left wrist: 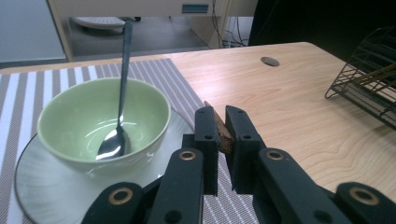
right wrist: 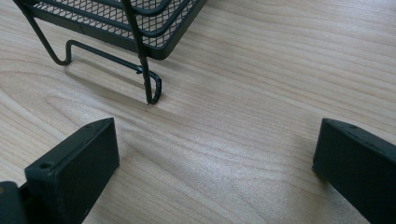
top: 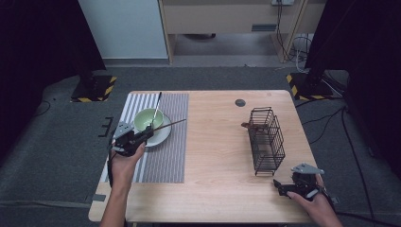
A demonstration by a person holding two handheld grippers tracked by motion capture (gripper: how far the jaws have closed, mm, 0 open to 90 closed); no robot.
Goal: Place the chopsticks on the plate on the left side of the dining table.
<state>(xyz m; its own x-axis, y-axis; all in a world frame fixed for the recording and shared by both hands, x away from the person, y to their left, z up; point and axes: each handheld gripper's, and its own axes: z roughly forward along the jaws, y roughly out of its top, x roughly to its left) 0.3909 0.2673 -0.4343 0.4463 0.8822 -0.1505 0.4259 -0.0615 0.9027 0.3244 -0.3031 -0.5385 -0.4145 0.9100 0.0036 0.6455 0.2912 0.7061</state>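
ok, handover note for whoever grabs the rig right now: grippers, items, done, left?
Left gripper: shut on a brown chopstick, held low beside the green bowl.
Right gripper: open, holding nothing, low over the table by the foot of the black wire rack.
Bowl sits on a white plate on the striped placemat; a spoon stands in it.
Rack lies on its side with brown utensils inside.
Done: chopstick gripped. Left: probably setting it at the bowl.

I am holding a thin, dark brown wooden chopstick clamped at its near end between the left gripper's jaws, lying nearly level and reaching out over the rim of the white plate toward the table's middle.
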